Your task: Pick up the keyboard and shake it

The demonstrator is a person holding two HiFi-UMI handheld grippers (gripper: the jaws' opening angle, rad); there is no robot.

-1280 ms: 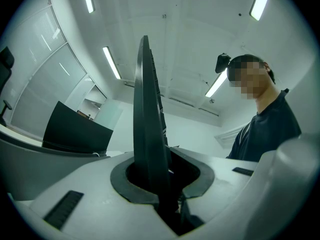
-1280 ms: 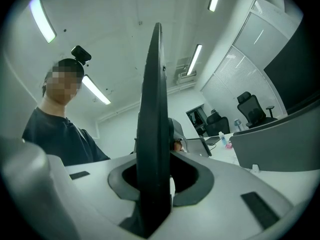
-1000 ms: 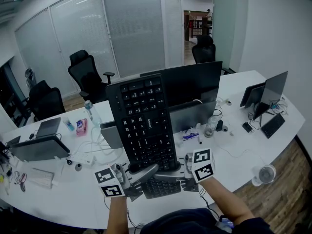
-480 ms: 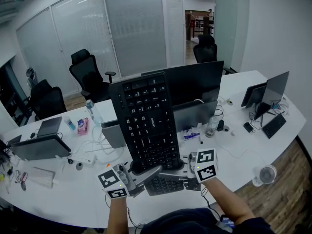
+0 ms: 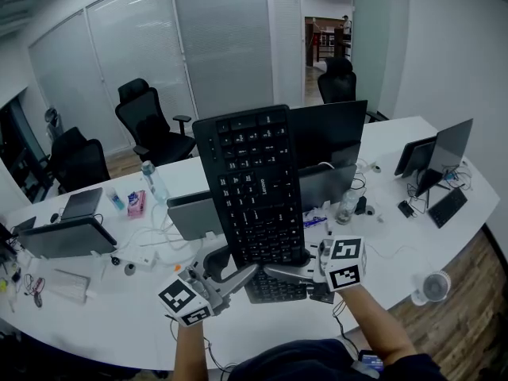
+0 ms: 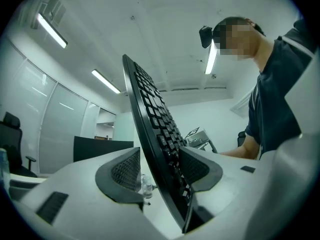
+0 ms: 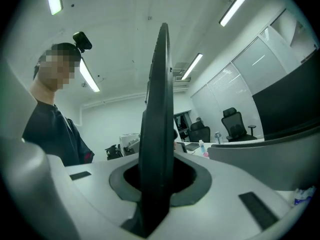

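A black keyboard [image 5: 255, 187] is held upright in the air over the desk, its keys facing me. My right gripper [image 5: 292, 273] is shut on its lower edge; in the right gripper view the keyboard [image 7: 159, 99] shows edge-on, pinched between both pads of the right gripper [image 7: 157, 176]. My left gripper [image 5: 232, 275] reaches the same lower edge from the left. Its jaws are opening: in the left gripper view the keyboard [image 6: 150, 114] stands between the pads of the left gripper [image 6: 159, 156], with a visible gap at its back.
Behind the keyboard stand a dark monitor [image 5: 333, 133] and a grey one [image 5: 194, 217] on the white curved desk [image 5: 103, 316]. A laptop [image 5: 59, 236], a water bottle [image 5: 151, 182], a glass [image 5: 344, 206], a small fan [image 5: 432, 286] and office chairs [image 5: 151, 121] surround the spot.
The keyboard has shifted right and a little upward. The left gripper's jaws have spread off the keyboard; the right gripper keeps its hold.
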